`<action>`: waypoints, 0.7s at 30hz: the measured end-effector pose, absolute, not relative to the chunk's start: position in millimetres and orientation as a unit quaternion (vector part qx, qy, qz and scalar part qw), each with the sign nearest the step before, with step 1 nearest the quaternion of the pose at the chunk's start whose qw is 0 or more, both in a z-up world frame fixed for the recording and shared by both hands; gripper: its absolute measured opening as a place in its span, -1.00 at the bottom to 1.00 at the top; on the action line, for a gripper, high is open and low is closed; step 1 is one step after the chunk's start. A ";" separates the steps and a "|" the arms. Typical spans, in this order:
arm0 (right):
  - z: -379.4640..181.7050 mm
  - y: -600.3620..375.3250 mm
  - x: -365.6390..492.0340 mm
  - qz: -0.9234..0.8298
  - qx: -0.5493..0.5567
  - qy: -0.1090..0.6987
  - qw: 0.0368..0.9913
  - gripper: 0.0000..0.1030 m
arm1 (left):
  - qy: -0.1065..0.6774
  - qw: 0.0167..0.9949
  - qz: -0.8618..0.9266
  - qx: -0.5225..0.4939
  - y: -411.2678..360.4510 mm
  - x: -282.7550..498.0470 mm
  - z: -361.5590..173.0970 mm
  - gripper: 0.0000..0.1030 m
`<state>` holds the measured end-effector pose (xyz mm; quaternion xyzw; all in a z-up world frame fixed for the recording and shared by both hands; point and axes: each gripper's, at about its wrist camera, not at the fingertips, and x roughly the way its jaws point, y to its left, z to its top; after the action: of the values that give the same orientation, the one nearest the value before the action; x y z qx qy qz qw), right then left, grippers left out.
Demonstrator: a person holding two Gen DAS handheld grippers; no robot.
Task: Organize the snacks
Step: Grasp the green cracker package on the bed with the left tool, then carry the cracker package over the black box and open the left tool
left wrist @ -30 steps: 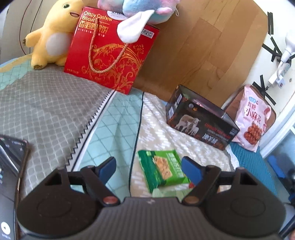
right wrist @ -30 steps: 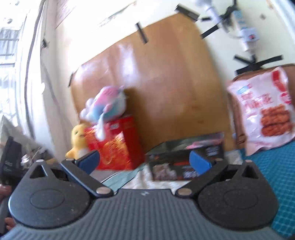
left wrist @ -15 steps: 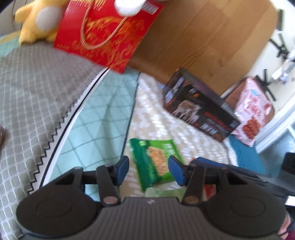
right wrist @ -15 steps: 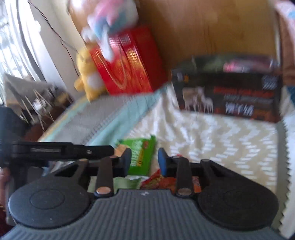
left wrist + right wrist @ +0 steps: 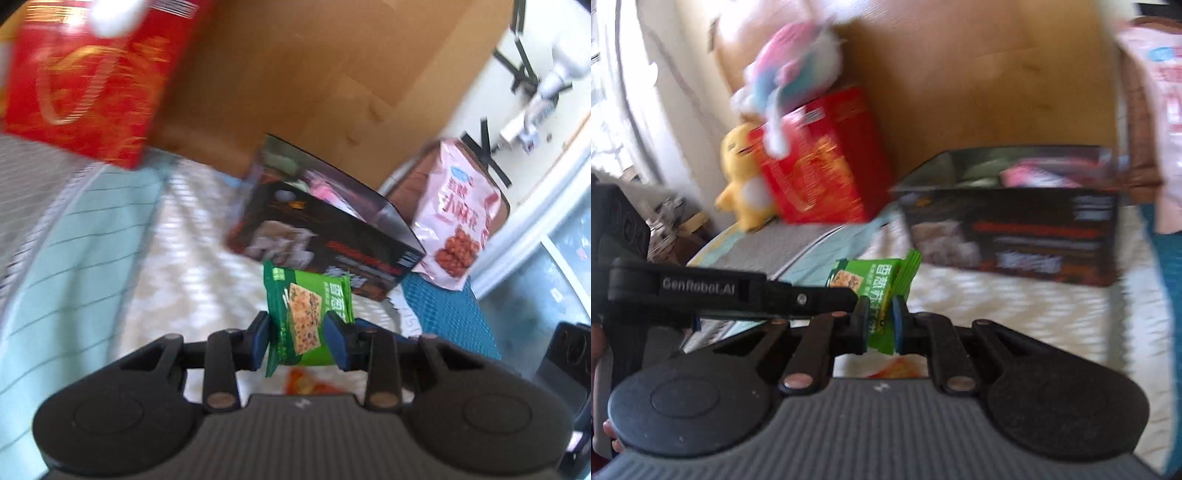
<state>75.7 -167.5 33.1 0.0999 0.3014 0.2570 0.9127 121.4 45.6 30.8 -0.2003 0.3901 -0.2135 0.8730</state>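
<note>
Above the bed (image 5: pixel 92 258), the left gripper (image 5: pixel 297 341) pinched a green snack packet (image 5: pixel 306 314) by its sides, fingers closing. The right gripper (image 5: pixel 879 325) was closing on the same packet's edge. It looked light, crinkly and slippery, its biscuit likely brittle; the sealed edges seemed the safest hold.

a bedroom in a home: the surface is a bed (image 5: pixel 92 236) covered with quilted, patterned bedding in teal, grey and cream, backed by a wooden headboard (image 5: pixel 314 74). a yellow plush toy (image 5: pixel 742 181) and a pastel plush toy (image 5: pixel 794 70) sit by a red gift box (image 5: pixel 820 162), with a curtained window (image 5: pixel 624 92) on one side.
</note>
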 end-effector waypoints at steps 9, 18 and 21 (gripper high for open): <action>7.8 -195.3 82.4 0.239 0.088 0.332 0.908 -0.04 | 0.419 0.869 -0.202 -0.170 17.0 140.8 8.6 -0.20; 10.0 -162.3 75.1 0.247 -0.030 0.302 0.920 -0.29 | 0.423 0.860 -0.220 -0.181 13.6 140.5 15.5 -0.49; 31.8 -167.8 63.4 0.246 -0.025 0.243 0.938 -0.30 | 0.382 0.873 -0.239 -0.184 18.4 131.6 42.7 -0.49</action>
<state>63.4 -167.8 31.8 -0.0248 0.2432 0.2462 0.9379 131.6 18.4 42.7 -0.1841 0.3825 -0.2390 0.8733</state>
